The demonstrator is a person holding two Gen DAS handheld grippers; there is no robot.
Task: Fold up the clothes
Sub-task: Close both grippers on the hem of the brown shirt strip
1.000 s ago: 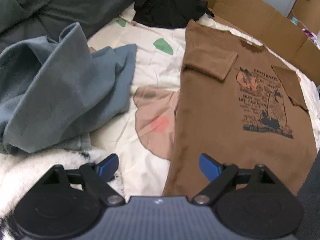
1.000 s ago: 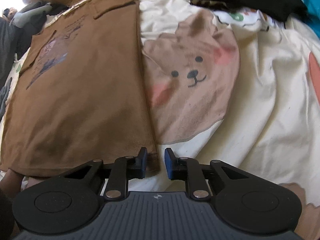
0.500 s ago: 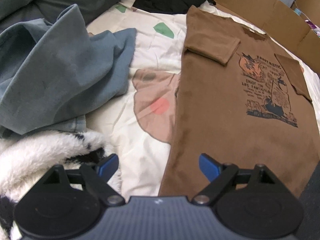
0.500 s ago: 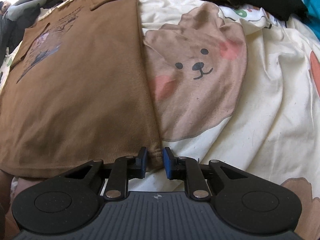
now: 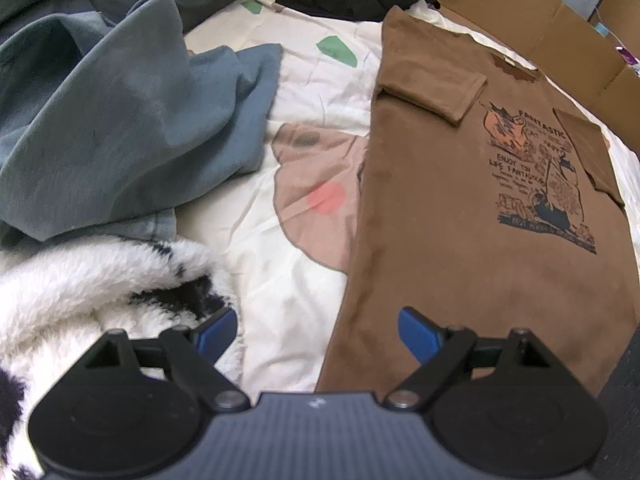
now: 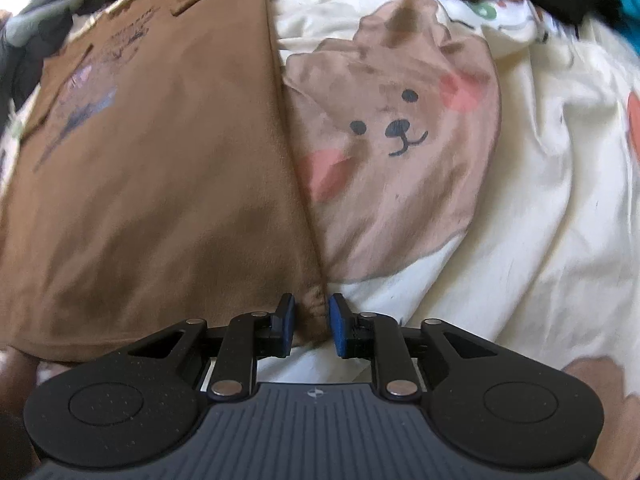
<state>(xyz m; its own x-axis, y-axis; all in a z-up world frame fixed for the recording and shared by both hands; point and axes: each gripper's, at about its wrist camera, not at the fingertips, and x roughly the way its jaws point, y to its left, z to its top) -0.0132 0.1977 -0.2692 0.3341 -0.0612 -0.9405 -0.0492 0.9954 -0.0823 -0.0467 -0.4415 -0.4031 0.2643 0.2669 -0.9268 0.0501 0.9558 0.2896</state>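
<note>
brown t-shirt [image 5: 460, 208] hem cut off at lower edge, its print [image 6: 86, 108] blurred

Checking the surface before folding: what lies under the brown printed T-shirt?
The brown printed T-shirt lies on a cream bedsheet with bear prints; one bear's edge disappears beneath it. What else it covers stays hidden.

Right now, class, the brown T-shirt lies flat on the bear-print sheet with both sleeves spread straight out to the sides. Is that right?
Not quite. The brown T-shirt does lie flat on the bear-print sheet, but both sleeves are folded in over its front, not spread out. The left wrist view shows one sleeve beside the print and the other across from it.
</note>
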